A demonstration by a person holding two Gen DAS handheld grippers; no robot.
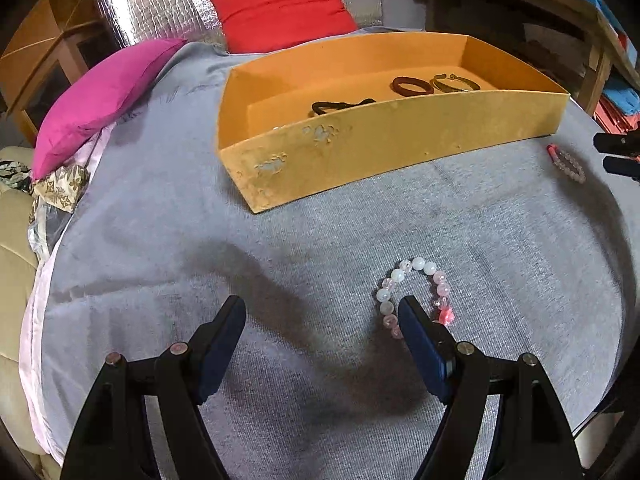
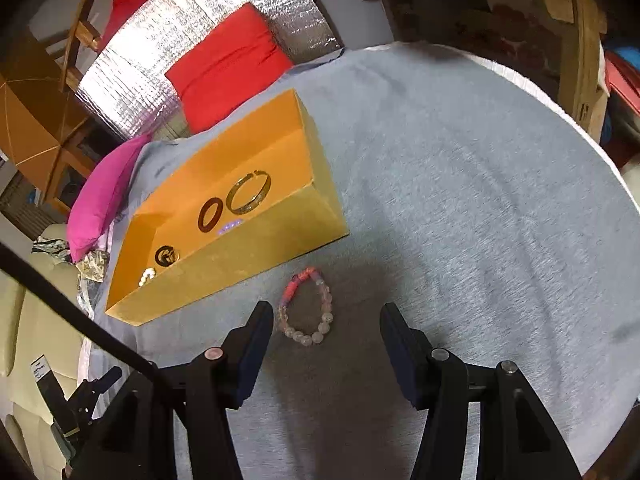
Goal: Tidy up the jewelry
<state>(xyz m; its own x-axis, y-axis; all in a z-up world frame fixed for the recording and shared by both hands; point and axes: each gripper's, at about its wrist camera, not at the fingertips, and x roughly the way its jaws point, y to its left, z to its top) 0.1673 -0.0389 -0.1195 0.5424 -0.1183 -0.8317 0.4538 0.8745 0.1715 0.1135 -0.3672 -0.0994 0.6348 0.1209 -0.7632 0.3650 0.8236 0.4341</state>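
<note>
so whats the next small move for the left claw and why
Probably shift the left claw a little to its right, then close. Its jaws are open, and the pink beaded bracelet on the grey cloth lies around the right finger rather than between both. The yellow box is ahead.

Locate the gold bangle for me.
The gold bangle lies inside the orange box, toward its right end in the right wrist view, beside the dark brown ring; the left wrist view shows it there too.
</note>
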